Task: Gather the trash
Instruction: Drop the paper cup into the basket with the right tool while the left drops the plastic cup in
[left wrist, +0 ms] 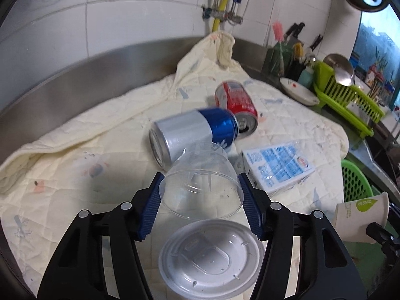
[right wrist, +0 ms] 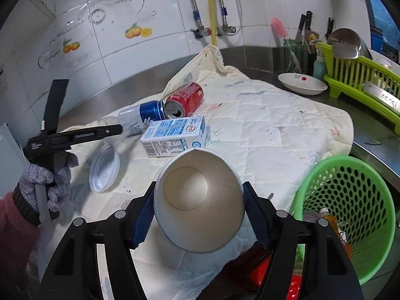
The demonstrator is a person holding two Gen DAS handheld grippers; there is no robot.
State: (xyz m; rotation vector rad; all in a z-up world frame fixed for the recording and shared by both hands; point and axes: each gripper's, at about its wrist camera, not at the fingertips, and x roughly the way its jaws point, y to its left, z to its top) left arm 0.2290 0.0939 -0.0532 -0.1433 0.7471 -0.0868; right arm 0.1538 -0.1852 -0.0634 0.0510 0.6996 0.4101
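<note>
The left claw (left wrist: 201, 197) pinches a clear plastic cup (left wrist: 201, 182) between its 2 blue ribbed pads, the cup's open mouth turned toward the camera and its base pointing at the cans. Just below the cup, a white plastic lid (left wrist: 211, 251) lies on the cream quilted cloth (left wrist: 75, 170) that covers the steel table (left wrist: 62, 95). Farther along the cloth, a blue and silver can (left wrist: 192, 135) lies on its side, touching a red can (left wrist: 236, 105) that is also on its side, and a blue and white carton (left wrist: 277, 166) lies flat just to the right of them. The right claw (right wrist: 198, 215) grips a white paper cup (right wrist: 198, 202) across its rim, mouth toward the camera. A green perforated basket (right wrist: 350, 200) stands at the cloth's right edge with some rubbish inside. In the right wrist view, a gloved hand (right wrist: 48, 182) holds the left claw's handle beside the lid.
</note>
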